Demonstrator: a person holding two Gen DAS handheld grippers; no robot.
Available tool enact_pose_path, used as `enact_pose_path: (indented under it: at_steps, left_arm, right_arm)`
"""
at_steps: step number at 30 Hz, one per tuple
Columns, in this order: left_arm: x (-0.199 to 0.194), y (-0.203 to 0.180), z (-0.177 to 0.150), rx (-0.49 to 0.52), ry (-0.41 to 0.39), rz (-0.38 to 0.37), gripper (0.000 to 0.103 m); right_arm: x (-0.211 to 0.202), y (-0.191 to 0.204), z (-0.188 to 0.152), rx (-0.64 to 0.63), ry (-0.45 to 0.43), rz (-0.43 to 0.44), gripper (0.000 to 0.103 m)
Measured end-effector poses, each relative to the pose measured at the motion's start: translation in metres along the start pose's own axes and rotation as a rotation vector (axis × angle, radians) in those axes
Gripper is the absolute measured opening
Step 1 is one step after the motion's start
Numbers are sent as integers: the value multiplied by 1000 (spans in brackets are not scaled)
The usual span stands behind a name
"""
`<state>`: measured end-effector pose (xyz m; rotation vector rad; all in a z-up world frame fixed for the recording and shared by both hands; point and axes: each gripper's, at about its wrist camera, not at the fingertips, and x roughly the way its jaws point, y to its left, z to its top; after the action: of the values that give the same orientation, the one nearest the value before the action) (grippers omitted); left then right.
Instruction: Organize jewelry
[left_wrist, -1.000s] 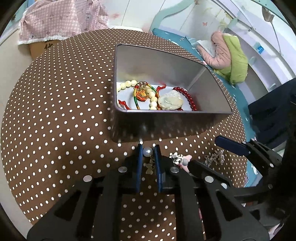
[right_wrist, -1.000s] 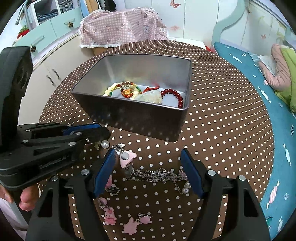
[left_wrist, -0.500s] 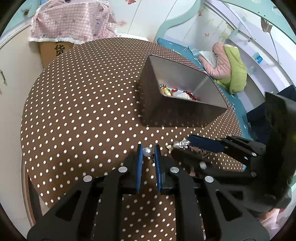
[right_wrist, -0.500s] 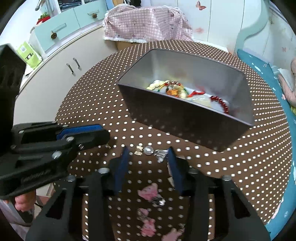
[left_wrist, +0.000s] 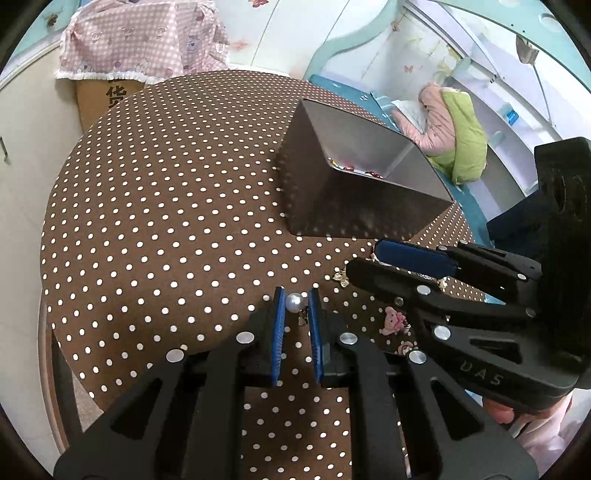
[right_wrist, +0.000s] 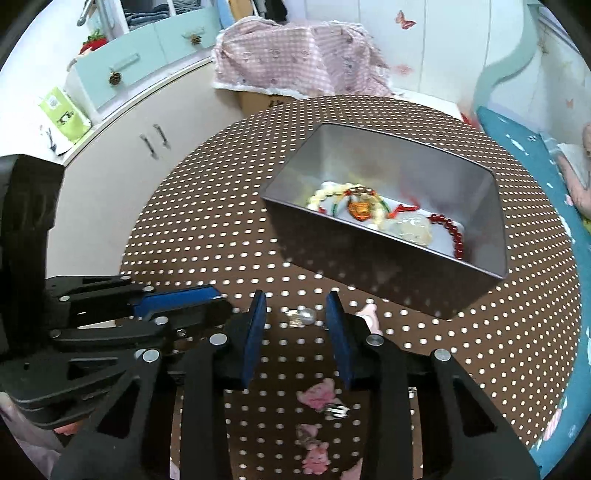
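- Left wrist view: left tool (left_wrist: 296, 302) clenched on a pearl (left_wrist: 294, 302) at its blue tips, a small charm dangling under it, held over the dotted surface (left_wrist: 166, 206)
- Same view: tin (left_wrist: 354, 199) stands further back to the right, near but apart; only a sliver of its contents shows
- Same view: right tool (left_wrist: 373, 258) lies across from the right, low over loose pieces; gold charm (left_wrist: 341, 277) just beside its tip, pink charm (left_wrist: 393, 320) below it
- Right wrist view: right tool (right_wrist: 297, 314) with jaws closing; a second pearl (right_wrist: 306, 314) lies between the pads, not yet pressed
- Same view: tin (right_wrist: 480, 266) holds beads (right_wrist: 330, 192), an orange pendant (right_wrist: 360, 209), a pale stone (right_wrist: 410, 229) and red beads (right_wrist: 452, 232)
- Same view: pink charms (right_wrist: 317, 395) remain on the surface, nearer the camera
- Risk: a round pearl may squirt from the closing pads and roll off the surface
- Risk: the dangling charm may snag on the tin's rim
- Risk: the tools sit close and may knock each other
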<state>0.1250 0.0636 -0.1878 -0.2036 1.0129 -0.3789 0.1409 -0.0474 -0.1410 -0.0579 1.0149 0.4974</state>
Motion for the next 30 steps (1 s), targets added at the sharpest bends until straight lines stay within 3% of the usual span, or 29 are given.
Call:
enact_pose_path:
  at_steps: [6, 10, 17, 30]
  left_arm:
    - [-3, 9, -2, -20, -2, 4, 13]
    - [-4, 11, -2, -24, -2, 3, 13]
    - [-6, 8, 4, -11, -9, -2, 13]
    - [-16, -47, 43, 115, -84, -32, 13]
  right_arm:
    - [21, -3, -3, 25, 57, -24, 28]
    - [24, -4, -2, 30, 54, -11, 14]
    - [17, -4, -1, 46, 49, -9, 13]
    - [-40, -31, 10, 74, -103, -47, 13]
